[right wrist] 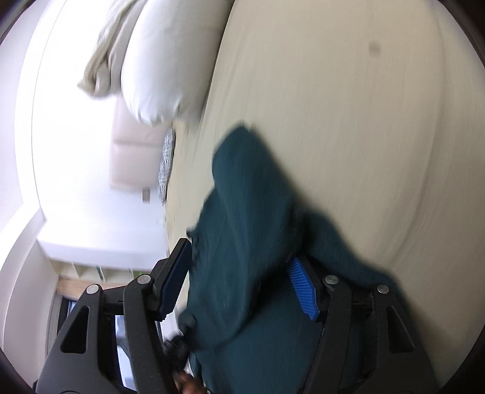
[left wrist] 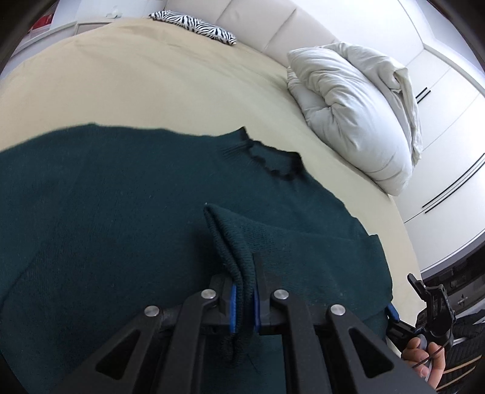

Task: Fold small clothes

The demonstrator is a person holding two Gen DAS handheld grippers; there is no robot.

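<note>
A dark green knit sweater (left wrist: 121, 212) lies spread on the beige bed sheet (left wrist: 151, 75), its collar (left wrist: 272, 160) toward the headboard. My left gripper (left wrist: 242, 272) is shut on a sleeve cuff (left wrist: 230, 236), which stands up folded over the sweater's body. In the blurred right wrist view, the right gripper (right wrist: 239, 251) stands wide, with a bulk of the sweater (right wrist: 242, 212) lying between its blue pads; I see no clear squeeze on the cloth. The left wrist view catches the right gripper (left wrist: 394, 313) at the sweater's lower right edge, held by a hand (left wrist: 424, 354).
A crumpled white duvet and pillow (left wrist: 348, 115) sit at the bed's right side near the padded headboard (left wrist: 257, 18). A zebra-print cushion (left wrist: 197, 25) lies far back. White wardrobe doors (left wrist: 448, 136) stand beyond the bed. Bare sheet (right wrist: 363, 121) stretches past the sweater.
</note>
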